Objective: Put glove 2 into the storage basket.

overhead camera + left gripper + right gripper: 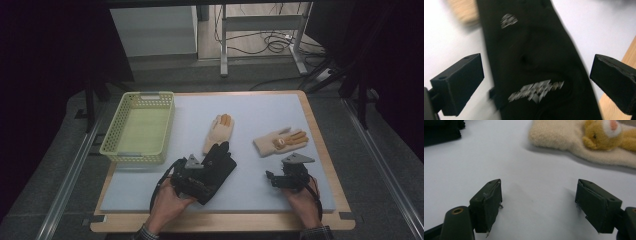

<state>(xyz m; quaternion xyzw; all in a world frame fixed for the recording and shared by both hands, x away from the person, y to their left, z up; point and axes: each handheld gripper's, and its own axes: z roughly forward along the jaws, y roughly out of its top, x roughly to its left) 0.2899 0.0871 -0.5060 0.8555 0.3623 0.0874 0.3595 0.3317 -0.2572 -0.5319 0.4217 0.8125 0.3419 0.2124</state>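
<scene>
A black glove (220, 165) lies on the white mat, its fingers touching the cuff of a cream glove (218, 132). My left gripper (197, 172) hovers over the black glove's cuff end. In the left gripper view the jaws stand wide apart on either side of the black glove (534, 62), which carries white lettering; the gripper (536, 82) is open. A second cream glove (280, 141) with orange fingers and a small animal face lies at the right. My right gripper (280, 177) sits just in front of it, open over bare mat, with the cream glove (579, 142) ahead of the gripper (537, 205).
A yellow-green plastic basket (112, 145) stands at the mat's left side. The white mat (260, 107) rests on a wooden board (320, 145) whose edge runs close to both grippers. Table legs and cables lie on the floor beyond.
</scene>
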